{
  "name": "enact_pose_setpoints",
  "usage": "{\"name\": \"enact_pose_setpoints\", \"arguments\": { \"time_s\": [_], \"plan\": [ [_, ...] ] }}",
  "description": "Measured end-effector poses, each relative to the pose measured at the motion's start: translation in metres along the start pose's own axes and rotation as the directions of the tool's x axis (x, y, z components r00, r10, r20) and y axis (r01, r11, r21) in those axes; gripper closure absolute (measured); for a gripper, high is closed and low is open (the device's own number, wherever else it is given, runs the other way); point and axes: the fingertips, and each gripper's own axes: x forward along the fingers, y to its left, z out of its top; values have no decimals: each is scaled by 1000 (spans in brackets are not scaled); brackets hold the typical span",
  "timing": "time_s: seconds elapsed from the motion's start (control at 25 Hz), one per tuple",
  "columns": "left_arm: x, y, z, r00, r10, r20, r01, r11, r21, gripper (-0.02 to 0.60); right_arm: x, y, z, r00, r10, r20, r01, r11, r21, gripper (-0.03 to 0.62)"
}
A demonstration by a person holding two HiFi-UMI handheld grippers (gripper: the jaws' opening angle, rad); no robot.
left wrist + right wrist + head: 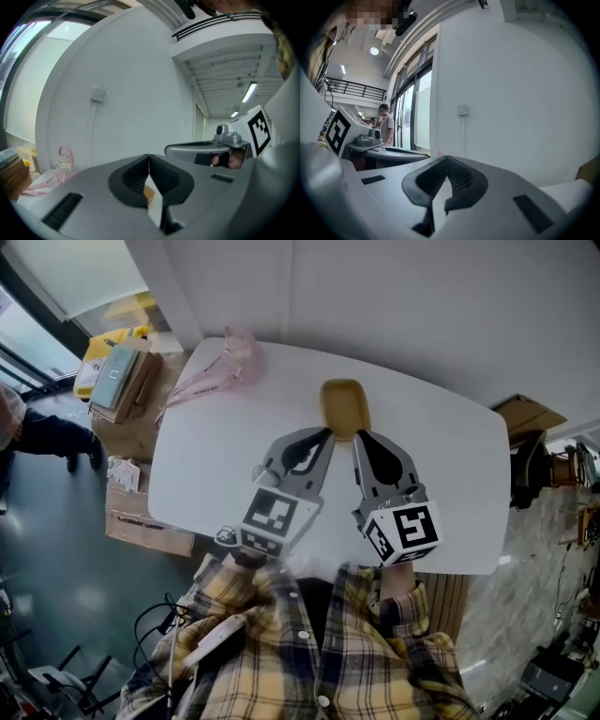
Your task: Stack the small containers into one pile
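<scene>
While the left gripper (325, 435) and right gripper (359, 437) stood closed on nothing, the yellow container (344, 407) lay on the table (216, 465) at upper centre — just above both tips, between them, long axis running up the frame.

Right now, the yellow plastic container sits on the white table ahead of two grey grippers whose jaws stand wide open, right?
No: the jaws of the left gripper and right gripper are shut, not open, as the left gripper view and right gripper view show. The rest stands.
</scene>
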Motion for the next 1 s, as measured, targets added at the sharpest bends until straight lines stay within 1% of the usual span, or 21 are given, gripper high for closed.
{"name": "enact_pose_setpoints", "arguments": {
  "time_s": [0.16, 0.36, 0.64, 1.0],
  "plan": [
    [-4, -9, 7, 1000, -2, 24, 2, 1000, 5, 563, -8, -1, -6, 1000, -6, -13, 6, 1000, 12, 579],
    [-4, -13, 8, 999, -23, 32, 22, 999, 30, 563, -12, 0, -11, 999, 3, -36, -3, 1000, 12, 579],
    [-3, -11, 6, 999, -22, 34, 22, 1000, 19, 563, -11, -1, -8, 999, 8, -40, -8, 1000, 4, 579],
    [-1, -4, 1, 999, -29, 31, 30, 1000, -5, 563, -4, 0, -7, 999, 21, -36, -19, 999, 42, 579]
  ]
}}
